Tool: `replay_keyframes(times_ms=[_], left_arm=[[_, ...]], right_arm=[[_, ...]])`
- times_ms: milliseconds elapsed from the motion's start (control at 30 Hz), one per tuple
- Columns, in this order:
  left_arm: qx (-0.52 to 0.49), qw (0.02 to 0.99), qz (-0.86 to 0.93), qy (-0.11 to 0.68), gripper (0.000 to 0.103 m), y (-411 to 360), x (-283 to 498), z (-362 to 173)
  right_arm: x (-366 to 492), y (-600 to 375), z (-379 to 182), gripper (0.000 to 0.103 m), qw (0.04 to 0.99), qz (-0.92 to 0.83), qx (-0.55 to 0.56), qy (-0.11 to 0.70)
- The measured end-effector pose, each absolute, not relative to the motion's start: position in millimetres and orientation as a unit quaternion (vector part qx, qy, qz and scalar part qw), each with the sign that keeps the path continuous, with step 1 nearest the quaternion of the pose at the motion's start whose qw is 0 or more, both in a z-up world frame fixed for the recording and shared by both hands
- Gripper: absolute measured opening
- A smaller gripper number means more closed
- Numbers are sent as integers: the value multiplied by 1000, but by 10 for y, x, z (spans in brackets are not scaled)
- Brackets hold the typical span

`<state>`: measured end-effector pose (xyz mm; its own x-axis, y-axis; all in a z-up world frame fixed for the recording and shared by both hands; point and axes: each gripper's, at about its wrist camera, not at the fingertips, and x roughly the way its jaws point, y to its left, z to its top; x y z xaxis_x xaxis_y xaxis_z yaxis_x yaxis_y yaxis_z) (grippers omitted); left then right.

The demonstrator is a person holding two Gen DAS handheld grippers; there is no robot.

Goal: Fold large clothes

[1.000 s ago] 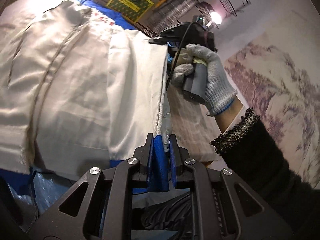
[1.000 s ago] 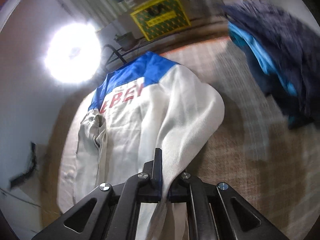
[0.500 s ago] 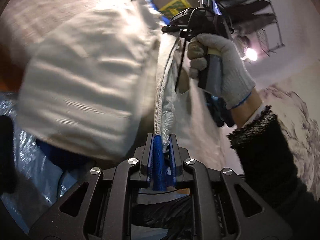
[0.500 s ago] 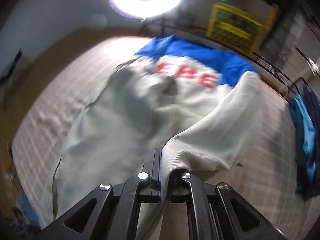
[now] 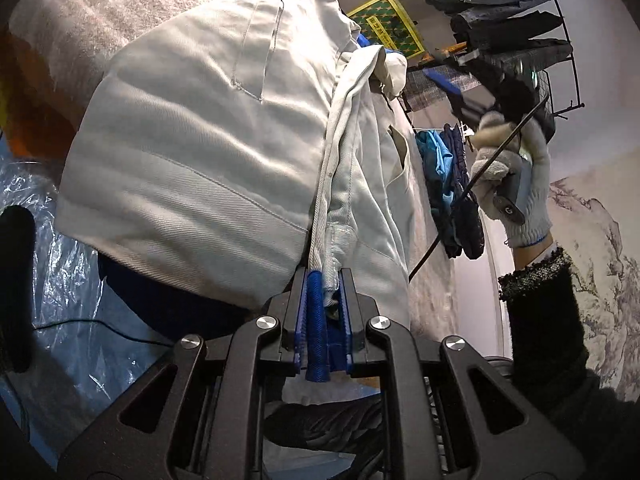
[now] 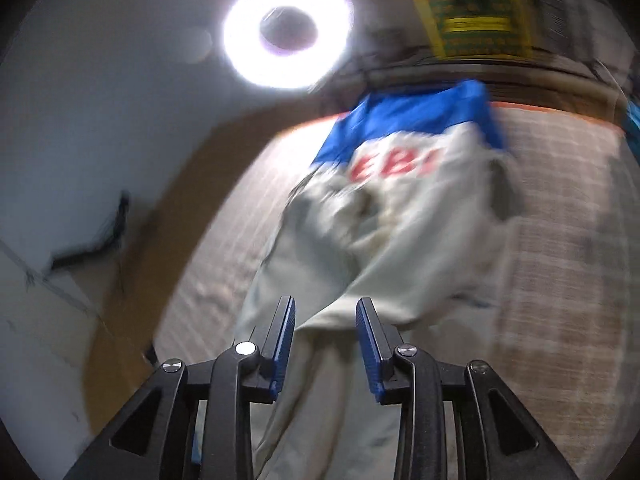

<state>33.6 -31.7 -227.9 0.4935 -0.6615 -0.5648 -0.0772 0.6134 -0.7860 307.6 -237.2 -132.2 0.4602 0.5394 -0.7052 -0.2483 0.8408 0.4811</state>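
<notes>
a first fold is judged underway: the jacket [image 5: 208,152] hem is clamped by the left gripper [image 5: 327,292], while the right gripper [image 6: 325,334] is held apart, empty.

Garment [image 5: 208,152]: spread on the bed surface [image 6: 560,264], one edge held between the closed fingers of the left gripper [image 5: 326,280]. Right gripper [image 6: 325,316]: above the garment's near end, fingers apart, cloth beneath and between them. Gloved right hand [image 5: 516,184]: right of the garment. Clothes pile [image 5: 448,184]: on the bed, beyond the garment. Clothes rack [image 5: 512,32]: behind the bed. Ring light [image 6: 288,32]: past the bed's far-left edge.
</notes>
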Motion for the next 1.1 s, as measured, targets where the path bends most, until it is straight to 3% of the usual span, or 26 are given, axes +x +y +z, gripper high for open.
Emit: replay_keyframes(times_ms=[167, 333, 367, 400, 433, 467, 733, 933, 1100], left_arm=[[-383, 773, -189, 468, 12, -333, 338, -2275], [-377, 775, -188, 471, 12, -369, 374, -2232], [-373, 777, -188, 471, 12, -384, 377, -2221], [-369, 779, -188, 471, 12, -397, 382, -2206], [-368, 780, -188, 470, 12, -397, 380, -2204], [-368, 779, -190, 470, 12, -405, 381, -2199], [-408, 748, -205, 482, 12, -374, 453, -2299], [-414, 746, -206, 480, 12, -329, 496, -2324], [-419, 741, -209, 481, 12, -263, 499, -2361]], right_arm=[[3328, -2818, -1528, 53, 854, 143, 190, 463], [3588, -2771, -1738, 56, 851, 141, 182, 471], [3643, -2753, -1785, 50, 850, 148, 180, 472], [3699, -2723, -1832, 19, 843, 165, 184, 477], [3748, -2702, -1855, 5, 832, 190, 196, 483], [3768, -2670, -1825, 0, 822, 208, 209, 488], [4064, -2006, -1039, 0, 850, 196, 91, 479], [4457, -1034, -1572, 0, 830, 151, -60, 533], [4590, -783, -2071, 2, 821, 132, -90, 548]])
